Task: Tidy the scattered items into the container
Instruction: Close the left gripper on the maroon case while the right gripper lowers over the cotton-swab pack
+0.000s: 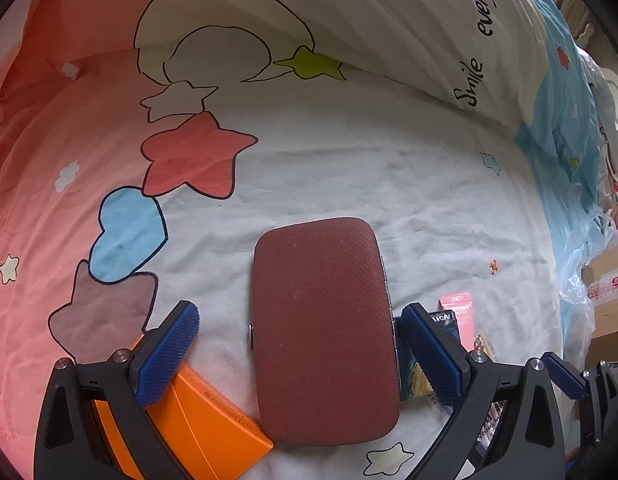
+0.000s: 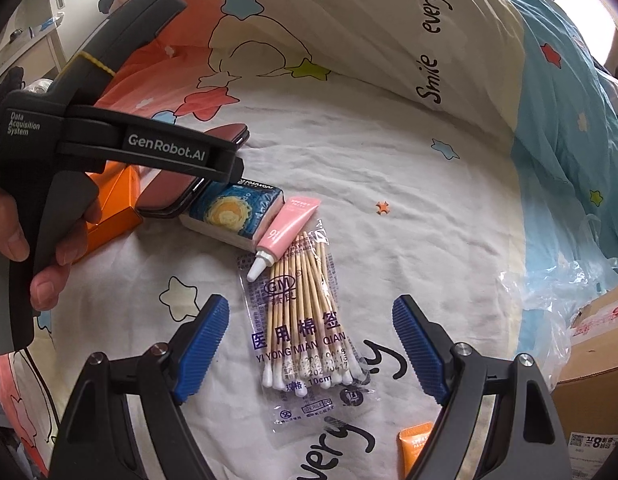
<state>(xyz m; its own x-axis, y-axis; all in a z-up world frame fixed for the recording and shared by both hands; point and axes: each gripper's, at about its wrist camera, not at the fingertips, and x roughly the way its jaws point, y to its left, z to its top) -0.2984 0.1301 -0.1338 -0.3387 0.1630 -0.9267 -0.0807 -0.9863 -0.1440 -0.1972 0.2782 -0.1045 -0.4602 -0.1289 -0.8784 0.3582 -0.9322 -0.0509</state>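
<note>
Both jaws wide, nothing gripped: left gripper (image 1: 297, 354) straddles closed red case (image 1: 325, 328) lower centre, right gripper (image 2: 311, 346) over swabs (image 2: 309, 316). Tube (image 2: 287, 226), tissues (image 2: 233, 210) loose; nothing packed yet.

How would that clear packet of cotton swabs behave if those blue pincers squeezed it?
The packet of cotton swabs looks light. Its thin, crinkled plastic would probably slip and buckle. The wooden sticks inside add some stiffness lengthwise, yet may shift or snap under a hard pinch.

Soft daylight glares in from my upper right; my views stay bright and sharp, bending and darkening at the edges.
</note>
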